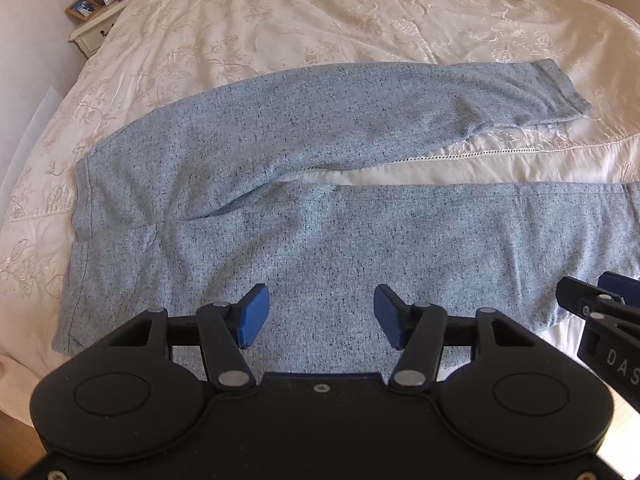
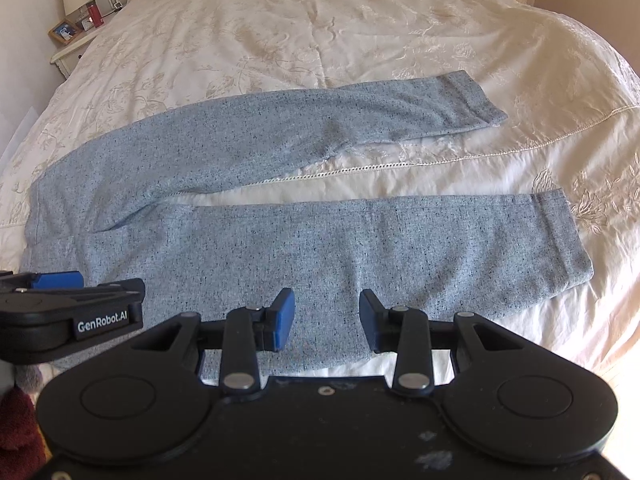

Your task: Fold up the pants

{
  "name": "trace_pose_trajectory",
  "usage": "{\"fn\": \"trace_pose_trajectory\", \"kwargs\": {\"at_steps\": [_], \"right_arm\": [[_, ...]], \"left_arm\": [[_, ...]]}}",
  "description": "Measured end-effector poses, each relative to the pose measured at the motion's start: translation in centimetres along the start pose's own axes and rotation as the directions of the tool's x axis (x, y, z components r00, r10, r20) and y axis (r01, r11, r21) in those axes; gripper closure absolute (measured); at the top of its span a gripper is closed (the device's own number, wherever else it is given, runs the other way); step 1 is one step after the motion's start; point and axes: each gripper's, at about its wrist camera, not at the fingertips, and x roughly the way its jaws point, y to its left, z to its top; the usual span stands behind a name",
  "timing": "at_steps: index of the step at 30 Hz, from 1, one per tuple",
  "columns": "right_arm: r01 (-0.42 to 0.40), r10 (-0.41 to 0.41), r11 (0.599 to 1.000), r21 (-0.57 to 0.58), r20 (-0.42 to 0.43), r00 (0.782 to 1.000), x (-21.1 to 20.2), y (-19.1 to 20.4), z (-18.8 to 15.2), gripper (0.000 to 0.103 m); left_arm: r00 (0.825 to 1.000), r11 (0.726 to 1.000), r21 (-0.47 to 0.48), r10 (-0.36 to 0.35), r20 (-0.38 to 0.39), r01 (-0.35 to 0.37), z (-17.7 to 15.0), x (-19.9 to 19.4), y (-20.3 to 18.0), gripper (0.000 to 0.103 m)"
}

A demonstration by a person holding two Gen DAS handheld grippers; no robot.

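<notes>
Left wrist view
Pants [image 1: 320, 208]: being shown spread flat on the bed [image 1: 320, 20], waistband toward 9 o'clock, both legs running toward 3 o'clock.
Far leg [image 1: 400, 96]: being angled toward 2 o'clock, its cuff lying on the embroidered cover.
Near leg [image 1: 400, 240]: being cut off by the frame edge at 3 o'clock.
Left gripper [image 1: 321, 316]: being held above the near leg; jaws are being kept spread, nothing between the blue pads.
Right gripper [image 1: 608, 304]: being seen only in part at 3 o'clock.
Nightstand [image 1: 94, 28]: being seen at 10 o'clock, carrying a lamp and a picture frame.

Right wrist view
Pants [image 2: 280, 240]: being seen whole, legs parted in a V opening toward 3 o'clock.
Near cuff [image 2: 560, 240]: lying at 3 o'clock on the bed [image 2: 320, 20].
Right gripper [image 2: 327, 320]: being held over the near leg's lower edge; jaws are being kept apart, gripping nothing.
Left gripper [image 2: 60, 300]: being seen side-on at 9 o'clock, over the seat of the pants.
</notes>
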Motion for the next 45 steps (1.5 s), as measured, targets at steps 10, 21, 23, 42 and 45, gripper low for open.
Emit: {"fn": "trace_pose_trajectory", "kwargs": {"at_steps": [10,21,23,42,45], "right_arm": [[0.059,-0.053,0.995,0.085,-0.068,0.996,3.7,-2.7,-0.3,0.065],[0.234,-0.219,0.958,0.166,-0.103,0.970,7.1,-20.7,0.5,0.065],[0.244,-0.232,0.957,0.154,-0.094,0.968,7.7,-24.0,1.1,0.065],[-0.118,0.123,0.992,0.033,-0.286,0.950,16.5,-36.3,7.0,0.098],[-0.199,0.185,0.980,-0.016,-0.302,0.935,13.4,-35.5,7.9,0.099]], "left_arm": [[0.996,0.998,0.057,0.040,-0.076,-0.036,0.6,3.1,0.8,0.046],[0.989,0.994,-0.040,0.094,-0.112,-0.099,1.4,3.7,-3.8,0.046],[0.989,0.993,-0.066,0.084,-0.123,-0.093,1.6,3.6,-5.5,0.046],[0.978,0.970,-0.171,0.146,-0.150,-0.171,2.2,2.6,-14.1,0.046],[0.979,0.972,-0.168,0.143,-0.147,-0.167,2.2,2.6,-14.8,0.046]]}}
